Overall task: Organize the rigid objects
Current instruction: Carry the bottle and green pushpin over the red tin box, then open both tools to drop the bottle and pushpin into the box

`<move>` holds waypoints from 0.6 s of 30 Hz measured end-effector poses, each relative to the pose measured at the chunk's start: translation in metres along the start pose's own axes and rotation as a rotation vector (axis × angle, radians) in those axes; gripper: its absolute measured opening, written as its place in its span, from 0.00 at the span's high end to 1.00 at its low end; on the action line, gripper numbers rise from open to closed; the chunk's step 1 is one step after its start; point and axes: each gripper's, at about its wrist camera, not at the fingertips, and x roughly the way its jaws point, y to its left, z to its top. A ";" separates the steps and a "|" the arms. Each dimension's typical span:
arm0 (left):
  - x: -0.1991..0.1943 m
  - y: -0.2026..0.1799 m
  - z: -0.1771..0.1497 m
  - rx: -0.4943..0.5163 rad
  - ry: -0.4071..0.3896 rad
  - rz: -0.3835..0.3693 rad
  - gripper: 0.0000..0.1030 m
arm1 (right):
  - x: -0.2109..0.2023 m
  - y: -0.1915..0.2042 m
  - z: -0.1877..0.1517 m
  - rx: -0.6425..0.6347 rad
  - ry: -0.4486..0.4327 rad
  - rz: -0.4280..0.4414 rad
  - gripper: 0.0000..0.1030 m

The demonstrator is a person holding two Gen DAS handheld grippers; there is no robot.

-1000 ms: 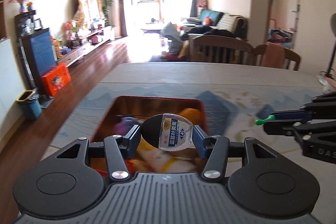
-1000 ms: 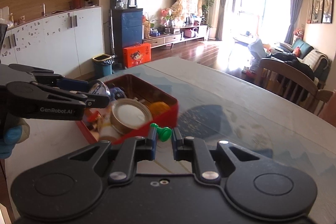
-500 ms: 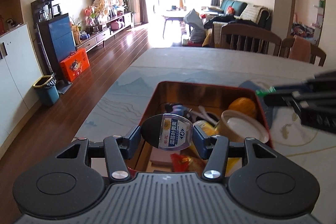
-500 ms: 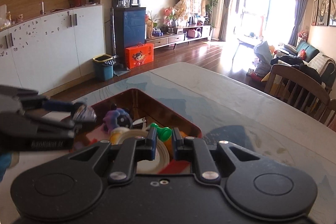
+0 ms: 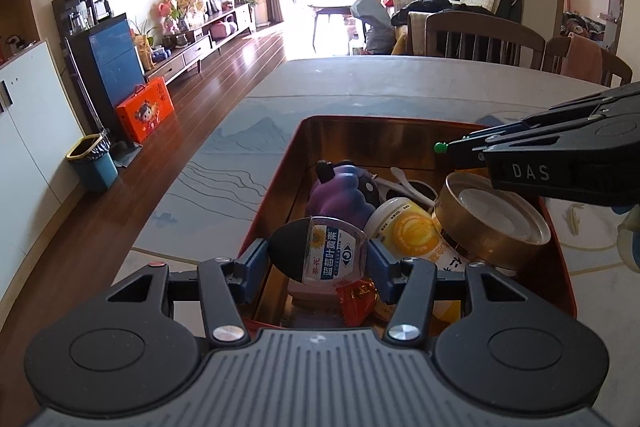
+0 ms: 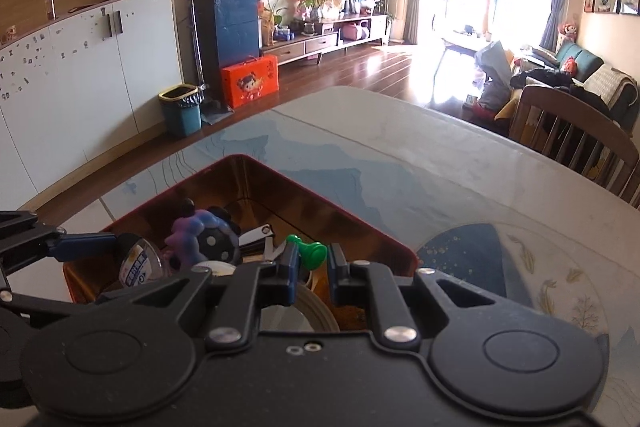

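Note:
My left gripper (image 5: 318, 259) is shut on a small clear bottle with a black cap (image 5: 320, 255), held over the near end of a red tin box (image 5: 276, 203). My right gripper (image 6: 313, 257) is shut on a small green pawn-shaped piece (image 6: 308, 251) above the same red tin box (image 6: 352, 227); in the left wrist view its green piece (image 5: 440, 147) shows at the tip of the right gripper (image 5: 452, 149). Inside the box lie a purple toy (image 5: 340, 195), a yellow-labelled jar (image 5: 404, 231), a gold round tin (image 5: 492, 223) and a white spoon (image 5: 404, 179).
The box stands on a grey-blue patterned table (image 5: 360, 91). Wooden chairs (image 5: 484, 35) stand at the far side. The table's left edge drops to a wooden floor with a blue bin (image 5: 94, 163) and an orange carton (image 5: 146, 109).
Both grippers have moved in over the red box and lower. The box now fills more of each view. Both grips are unchanged.

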 end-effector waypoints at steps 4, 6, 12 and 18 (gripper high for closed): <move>0.007 -0.001 -0.002 -0.005 0.023 -0.013 0.48 | -0.001 0.000 0.000 -0.005 0.002 0.013 0.83; 0.010 0.000 -0.003 -0.008 0.030 -0.013 0.48 | -0.002 -0.001 -0.001 -0.004 0.001 0.019 0.82; 0.008 0.000 -0.005 -0.021 0.021 -0.015 0.48 | -0.011 -0.006 0.000 0.035 -0.020 0.049 0.69; 0.001 -0.001 -0.007 -0.023 -0.003 -0.011 0.37 | -0.030 -0.013 -0.003 0.040 -0.048 0.076 0.62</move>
